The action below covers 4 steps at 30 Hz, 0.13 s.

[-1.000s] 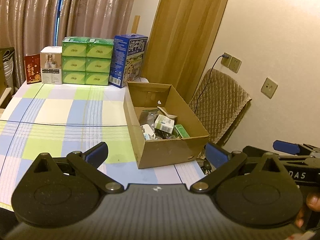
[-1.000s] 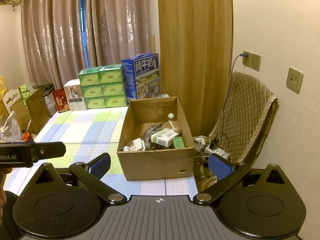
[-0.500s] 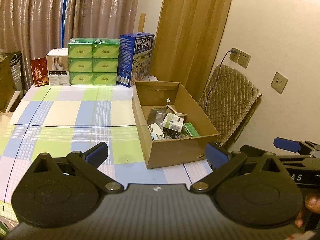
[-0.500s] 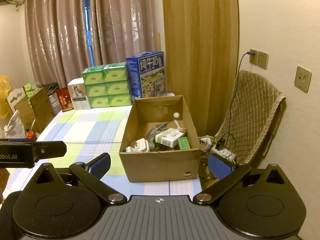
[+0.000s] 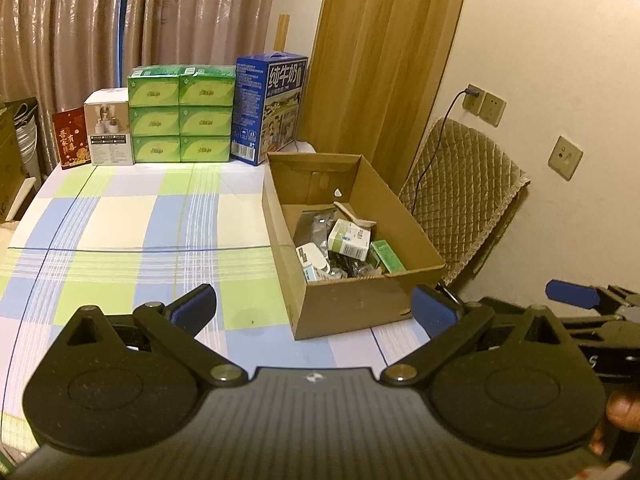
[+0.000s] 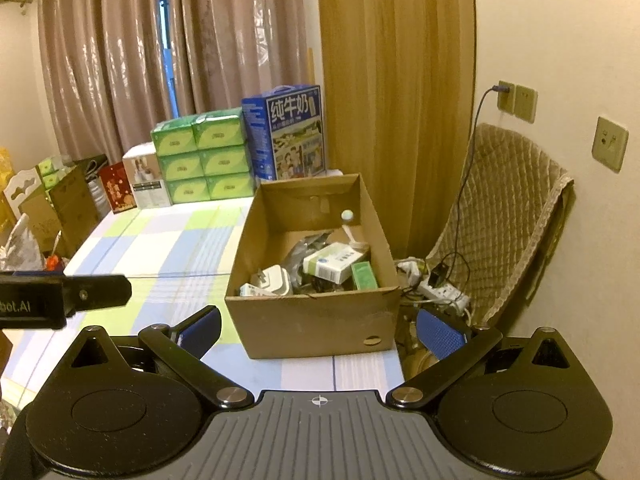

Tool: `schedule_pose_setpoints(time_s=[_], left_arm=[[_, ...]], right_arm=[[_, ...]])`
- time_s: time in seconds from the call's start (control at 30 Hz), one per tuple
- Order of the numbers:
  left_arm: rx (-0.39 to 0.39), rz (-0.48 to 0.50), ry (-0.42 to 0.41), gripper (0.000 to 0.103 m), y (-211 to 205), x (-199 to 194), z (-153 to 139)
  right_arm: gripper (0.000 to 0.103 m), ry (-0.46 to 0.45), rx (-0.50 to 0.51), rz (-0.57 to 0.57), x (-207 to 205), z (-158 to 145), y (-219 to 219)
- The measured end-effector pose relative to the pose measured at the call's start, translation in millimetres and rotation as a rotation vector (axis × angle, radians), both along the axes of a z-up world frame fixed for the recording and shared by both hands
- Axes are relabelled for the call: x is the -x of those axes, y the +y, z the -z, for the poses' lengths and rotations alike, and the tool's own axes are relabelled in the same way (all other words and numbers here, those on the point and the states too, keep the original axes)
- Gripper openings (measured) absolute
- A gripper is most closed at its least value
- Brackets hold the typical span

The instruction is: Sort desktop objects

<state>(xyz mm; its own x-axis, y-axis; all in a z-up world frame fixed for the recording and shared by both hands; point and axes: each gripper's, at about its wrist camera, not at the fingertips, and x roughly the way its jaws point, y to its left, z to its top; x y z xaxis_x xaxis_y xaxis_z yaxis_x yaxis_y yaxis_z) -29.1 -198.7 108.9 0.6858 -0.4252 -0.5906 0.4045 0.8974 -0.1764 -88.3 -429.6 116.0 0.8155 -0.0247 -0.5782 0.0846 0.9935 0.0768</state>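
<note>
An open cardboard box (image 5: 344, 308) (image 6: 316, 320) stands at the right edge of the checked tablecloth (image 5: 120, 232). Inside lie a white and green carton (image 5: 348, 238) (image 6: 334, 264), a small green box (image 5: 386, 256) (image 6: 364, 276), a white charger (image 6: 272, 282), a white spoon (image 6: 352, 230) and dark wrappers. My left gripper (image 5: 314, 308) hovers open and empty above the table, short of the box. My right gripper (image 6: 318, 330) is open and empty too, just before the box's near wall. In the left wrist view the right gripper (image 5: 576, 294) shows at the right edge.
Along the table's far edge stand stacked green tissue packs (image 5: 180, 120), a blue milk carton (image 5: 270, 120), a white box (image 5: 108, 132) and a red card (image 5: 72, 144). A quilted chair (image 6: 500, 216) and a power strip (image 6: 440, 290) sit right of the table. Clutter lies at left (image 6: 48, 208).
Both grippers have drawn back and slightly up from the box, so it sits a little farther and more of the table shows. Both stay open and empty.
</note>
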Motion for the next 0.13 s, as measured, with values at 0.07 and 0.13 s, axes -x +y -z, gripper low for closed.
schedule_pose_setpoints(time_s=[0.07, 0.13], left_arm=[[0.003, -0.001, -0.007, 0.102, 0.1, -2.9, 1.0], [0.000, 0.000, -0.003, 0.102, 0.1, -5.5, 2.9]], right_arm=[[0.101, 0.005, -0.002, 0.002, -2.8, 2.6, -0.2], [0.101, 0.011, -0.003, 0.001, -5.3, 5.6, 0.2]])
